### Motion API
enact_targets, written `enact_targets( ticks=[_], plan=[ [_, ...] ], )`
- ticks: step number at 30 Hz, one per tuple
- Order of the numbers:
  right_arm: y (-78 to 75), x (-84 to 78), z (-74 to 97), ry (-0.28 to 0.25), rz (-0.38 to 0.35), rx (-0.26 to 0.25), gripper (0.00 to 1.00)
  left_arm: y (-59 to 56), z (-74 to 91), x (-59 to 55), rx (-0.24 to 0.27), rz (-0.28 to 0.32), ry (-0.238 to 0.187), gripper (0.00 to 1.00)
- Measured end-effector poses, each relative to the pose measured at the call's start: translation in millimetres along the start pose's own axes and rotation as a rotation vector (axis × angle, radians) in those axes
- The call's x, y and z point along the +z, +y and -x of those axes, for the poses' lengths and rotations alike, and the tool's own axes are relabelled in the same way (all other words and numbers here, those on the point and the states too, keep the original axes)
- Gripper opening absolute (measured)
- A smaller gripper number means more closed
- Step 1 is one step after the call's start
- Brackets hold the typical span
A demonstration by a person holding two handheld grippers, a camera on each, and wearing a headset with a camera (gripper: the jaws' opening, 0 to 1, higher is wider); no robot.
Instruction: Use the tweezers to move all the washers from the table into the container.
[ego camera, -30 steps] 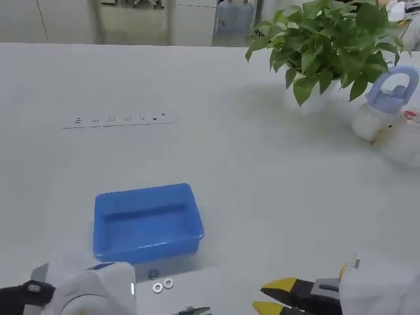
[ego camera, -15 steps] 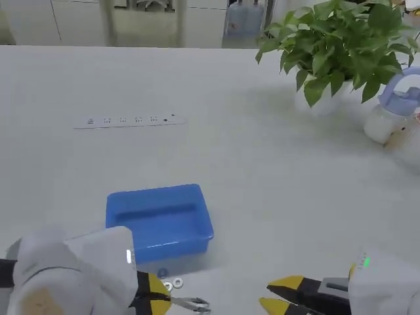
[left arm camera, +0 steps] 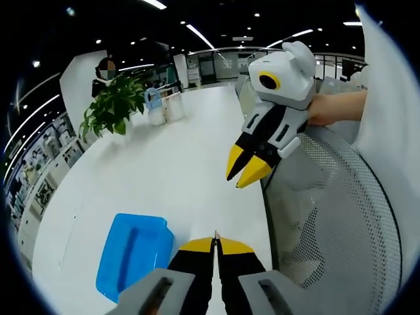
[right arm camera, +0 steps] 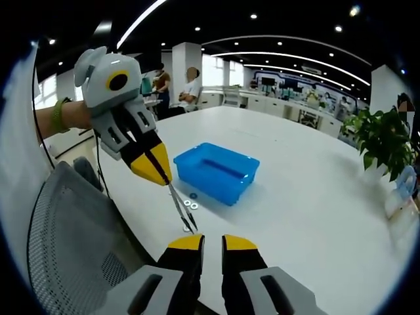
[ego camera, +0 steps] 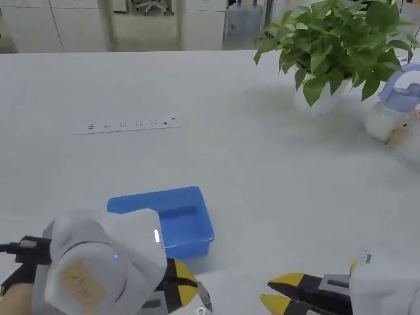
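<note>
Pushed forward with the left gripper (ego camera: 191,289) since a moment ago, hiding from the head view the small pale ring washers (right arm camera: 191,204) caught in the right gripper view on the table (right arm camera: 315,197) beside the blue container (right arm camera: 216,169), jaws clamped on thin tweezers (right arm camera: 180,207) angled down near them, right gripper (right arm camera: 211,240) barely parted, empty.

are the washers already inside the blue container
No, the right gripper view shows the washers lying on the table beside the blue container.
</note>
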State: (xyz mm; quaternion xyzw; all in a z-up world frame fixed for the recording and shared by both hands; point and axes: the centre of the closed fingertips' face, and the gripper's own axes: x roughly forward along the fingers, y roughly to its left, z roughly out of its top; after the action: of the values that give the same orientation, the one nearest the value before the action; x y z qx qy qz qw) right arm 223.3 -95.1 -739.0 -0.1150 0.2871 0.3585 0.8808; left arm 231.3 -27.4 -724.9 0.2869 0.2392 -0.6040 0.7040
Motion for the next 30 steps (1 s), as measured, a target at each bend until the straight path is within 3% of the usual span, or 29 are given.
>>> enact_targets(
  ticks=[18, 25, 30],
  plan=[
    [1.7, -6.0, -3.9, 0.035, 0.021, 0.011, 0.07, 3.6, 10.4, -0.3, 0.029, 0.022, -0.019, 0.0],
    [2.4, -6.0, -3.8, 0.035, 0.022, 0.012, 0.07, -7.3, 20.5, 2.2, -0.001, 0.043, -0.052, 0.0],
    [2.4, -6.0, -4.0, 0.035, 0.026, 0.011, 0.07, -11.5, 17.6, -5.8, -0.012, 0.068, -0.054, 0.0]
  ],
)
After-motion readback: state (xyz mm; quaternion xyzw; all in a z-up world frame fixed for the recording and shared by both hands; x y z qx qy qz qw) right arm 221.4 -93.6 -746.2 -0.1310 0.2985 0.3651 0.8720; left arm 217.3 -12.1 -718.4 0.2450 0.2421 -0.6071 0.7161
